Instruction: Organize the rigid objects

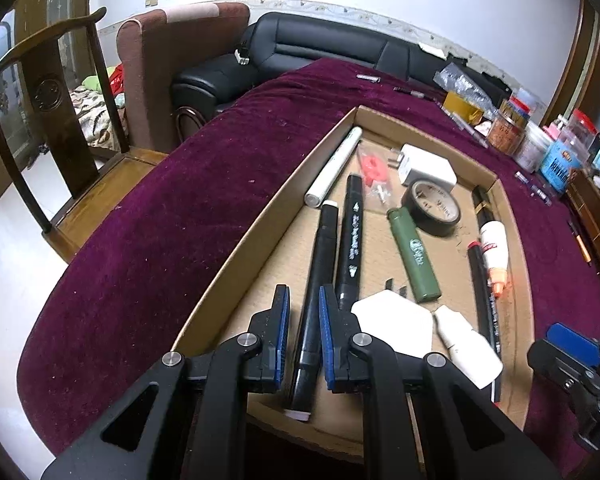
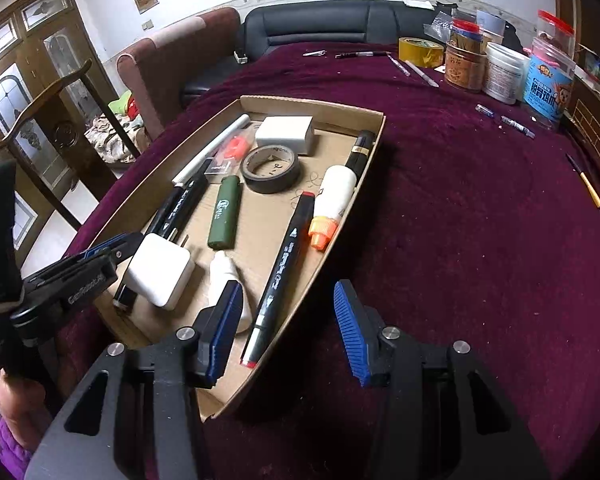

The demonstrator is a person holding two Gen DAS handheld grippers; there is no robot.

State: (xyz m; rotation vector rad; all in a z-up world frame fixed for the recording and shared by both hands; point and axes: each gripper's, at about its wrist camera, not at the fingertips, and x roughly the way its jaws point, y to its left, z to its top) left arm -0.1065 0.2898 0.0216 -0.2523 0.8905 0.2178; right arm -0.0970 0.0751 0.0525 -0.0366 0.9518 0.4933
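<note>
A: Left gripper (image 1: 304,312) fingers clench the black marker (image 1: 314,300) at the cardboard tray's (image 1: 236,248) near-left.

B: Right gripper (image 2: 288,320) hangs released, empty. Lay the marker parallel to the others.

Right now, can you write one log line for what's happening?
left gripper: shut on black marker | right gripper: open, empty | cardboard tray: holds items

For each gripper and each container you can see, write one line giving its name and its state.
Left gripper: shut on a black marker.
Right gripper: open, nothing between its pads.
Cardboard tray: open-topped, holding pens, chargers and tape.
Blue-labelled jar: upright, red lid on.
White tub: upright.
Glue bottle: lying down, orange cap on.
</note>
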